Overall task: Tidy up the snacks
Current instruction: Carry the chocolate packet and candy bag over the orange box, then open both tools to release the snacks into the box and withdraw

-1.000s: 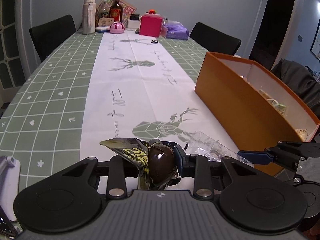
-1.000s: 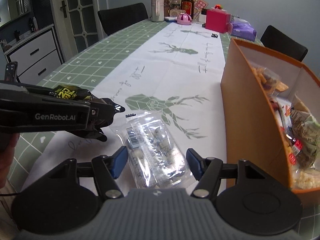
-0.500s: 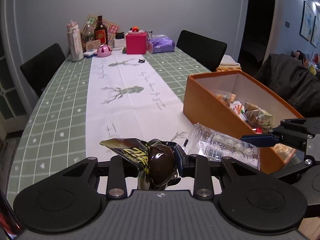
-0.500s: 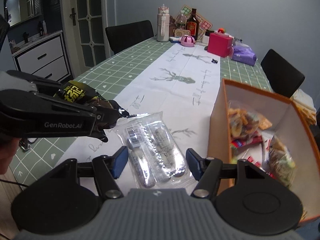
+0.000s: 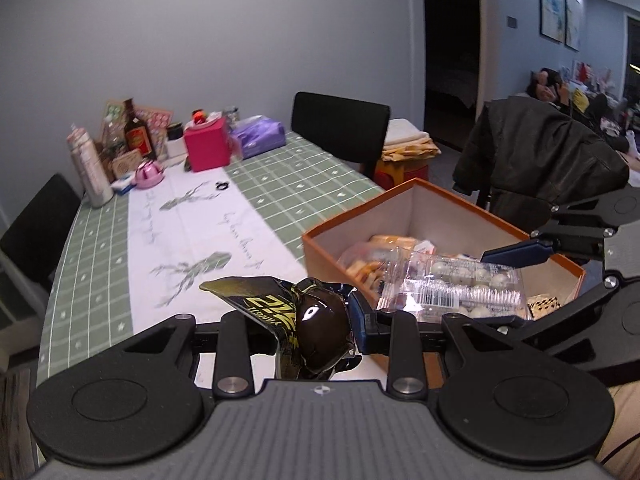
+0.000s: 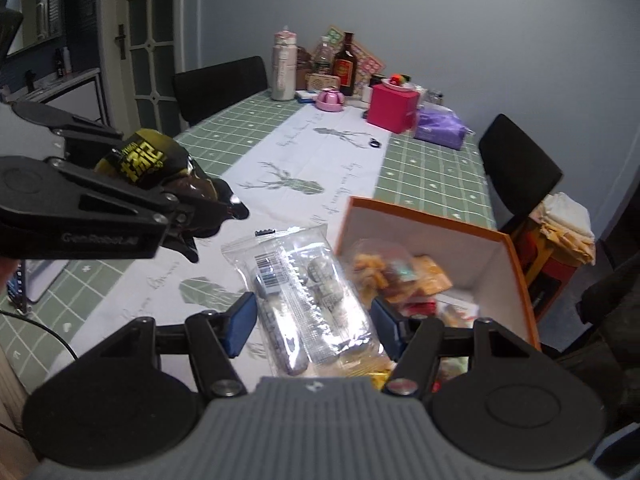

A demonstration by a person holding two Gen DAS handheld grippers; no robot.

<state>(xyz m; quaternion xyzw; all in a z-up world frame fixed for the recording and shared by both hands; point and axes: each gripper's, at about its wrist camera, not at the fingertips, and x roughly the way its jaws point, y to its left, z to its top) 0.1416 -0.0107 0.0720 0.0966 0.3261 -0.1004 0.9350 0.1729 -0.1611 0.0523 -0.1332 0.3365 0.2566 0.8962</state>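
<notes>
Snacks sit in both of your grippers right now. Your left gripper (image 5: pixel 320 320) is clamped tight on a dark brown packet (image 5: pixel 320 328) with yellow lettering; its jaws are drawn in narrow, and the packet bulges up between the pads, with a flat crinkled flap sticking out to the left. From the right wrist view you see the same packet (image 6: pixel 148 162) pinched at the tip of that gripper (image 6: pixel 212 208), held in the air above the tablecloth (image 6: pixel 224 128).

Your right gripper (image 6: pixel 312 320) has its jaws about half spread, and a clear bag (image 6: pixel 304 288) of small wrapped sweets lies lengthwise between the blue pads (image 6: pixel 240 324). The bag's edges meet both pads, its barcode label faces up, and its far end with the sealed strip points away from you. In the left wrist view that clear bag (image 5: pixel 448 284) hangs over the near part of the orange box (image 5: pixel 332 264), with one blue finger (image 5: pixel 520 250) of your right gripper along its upper edge.

That orange box stands open on the green checked tablecloth beside the white runner (image 5: pixel 188 216), and other snacks already lie inside it. A pink box (image 6: pixel 392 106), a brown bottle (image 6: pixel 346 64) and a tall flask (image 6: pixel 284 68) stand well away at the far end of the table.
</notes>
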